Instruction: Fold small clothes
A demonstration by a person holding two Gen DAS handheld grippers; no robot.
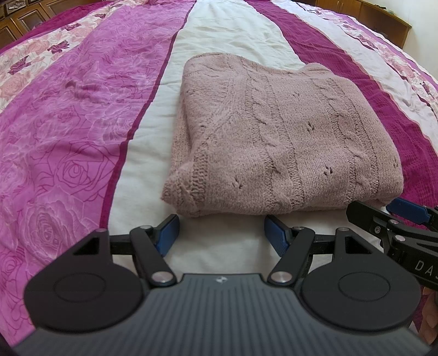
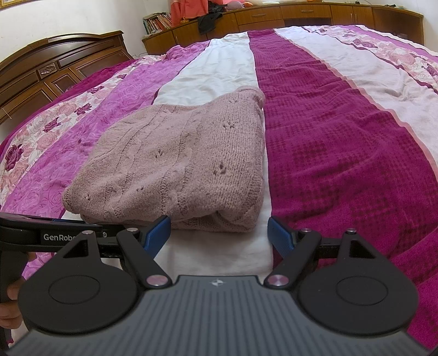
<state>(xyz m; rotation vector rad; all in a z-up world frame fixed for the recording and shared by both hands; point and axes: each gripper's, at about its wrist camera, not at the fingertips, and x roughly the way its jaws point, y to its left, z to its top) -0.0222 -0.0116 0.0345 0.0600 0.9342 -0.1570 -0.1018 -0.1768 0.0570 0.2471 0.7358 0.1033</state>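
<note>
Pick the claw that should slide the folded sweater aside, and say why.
Left, probably. The left claw is open and squarely faces the pink sweater's near edge. The right claw, also open, faces only its right corner, partly over bare bedspread.

A bedspread (image 2: 323,115) covered the bed in long stripes: magenta with outlined roses, plain white, deep textured maroon, and pale bands printed with pink and dark roses. At the left of the right wrist view stood a carved dark wooden headboard (image 2: 54,65), and along the far wall ran a low wooden cabinet (image 2: 301,13) with drawers, its left end holding a row of books (image 2: 157,23). On top of the cabinet lay an orange cloth (image 2: 189,11) and a dark garment (image 2: 209,22) draped over its front edge, against a pale wall (image 2: 82,16).
</note>
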